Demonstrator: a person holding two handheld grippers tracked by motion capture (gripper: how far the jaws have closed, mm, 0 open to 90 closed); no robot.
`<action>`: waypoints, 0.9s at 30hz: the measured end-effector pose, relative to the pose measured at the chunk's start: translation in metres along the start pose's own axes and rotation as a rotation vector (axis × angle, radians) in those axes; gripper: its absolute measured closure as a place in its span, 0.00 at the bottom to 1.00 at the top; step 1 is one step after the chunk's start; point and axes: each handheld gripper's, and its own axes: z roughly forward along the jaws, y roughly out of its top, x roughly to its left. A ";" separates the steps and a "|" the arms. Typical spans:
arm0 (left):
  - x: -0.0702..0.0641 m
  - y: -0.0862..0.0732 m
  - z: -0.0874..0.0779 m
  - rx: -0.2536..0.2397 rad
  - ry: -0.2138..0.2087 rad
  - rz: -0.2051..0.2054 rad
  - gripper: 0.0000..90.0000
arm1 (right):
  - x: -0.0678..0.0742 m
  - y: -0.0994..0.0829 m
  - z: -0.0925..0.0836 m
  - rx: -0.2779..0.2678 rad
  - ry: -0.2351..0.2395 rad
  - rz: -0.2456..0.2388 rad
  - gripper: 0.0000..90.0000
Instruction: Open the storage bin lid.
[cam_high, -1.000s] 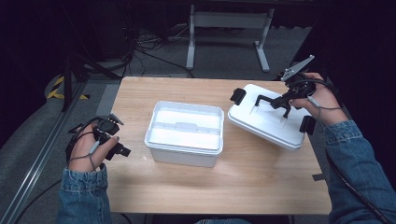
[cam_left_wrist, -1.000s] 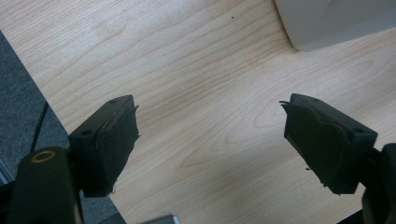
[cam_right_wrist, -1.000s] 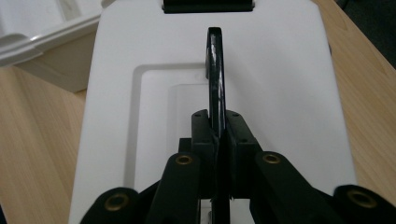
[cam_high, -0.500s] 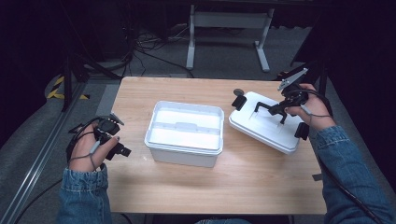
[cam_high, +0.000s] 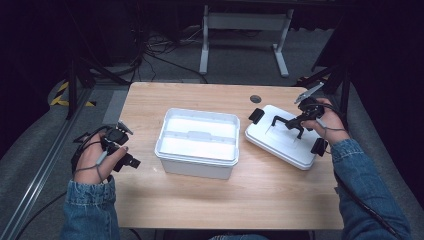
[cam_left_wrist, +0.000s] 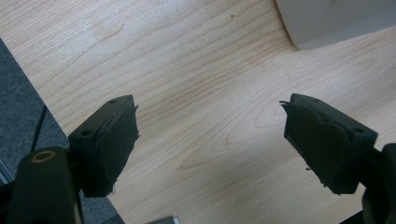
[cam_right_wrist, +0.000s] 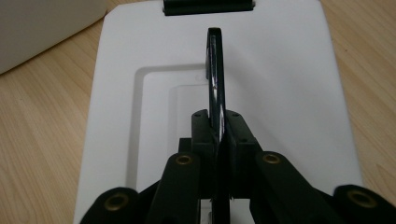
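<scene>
In the right gripper view the two black jaws are pressed together on the thin black handle (cam_right_wrist: 215, 79) of the white lid (cam_right_wrist: 280, 93), which stands on edge between the pads and runs up the middle of the frame toward a black latch (cam_right_wrist: 208, 5) at the top edge. In the high view the right gripper (cam_high: 299, 121) sits at the right side of the frame, above the lid (cam_high: 280, 142), and the lid lies on the wooden table (cam_high: 200, 210) just beside the open white box (cam_high: 197, 142), which is in the centre. Whether the lid rests fully flat or one side is a little raised, I cannot tell. The left gripper (cam_high: 120, 150) is at the left of the frame, well apart from the box; in the left gripper view its fingers (cam_left_wrist: 109, 144) stand wide open over bare wood with nothing between them, and a corner of the box (cam_left_wrist: 336, 21) shows at the upper right. The risk I see is in the grip: the handle is narrow and the lid is broad, so the lid may swing or tilt around the pads when it is carried. Then one edge can hit the rim of the box and push the box along the table, because the left gripper is not holding it. A second black latch (cam_high: 256, 115) hangs loose at the lid's near end and could catch on the rim.
</scene>
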 end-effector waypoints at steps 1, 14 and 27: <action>0.000 0.000 0.000 0.000 0.000 -0.001 0.20 | -0.001 -0.001 0.002 -0.002 0.001 0.000 0.94; 0.001 -0.001 -0.001 -0.001 0.000 -0.005 0.20 | -0.005 -0.009 0.018 -0.008 0.019 0.019 0.94; 0.001 -0.001 -0.001 -0.002 0.003 -0.003 0.20 | -0.009 -0.017 0.029 -0.008 0.037 0.048 0.94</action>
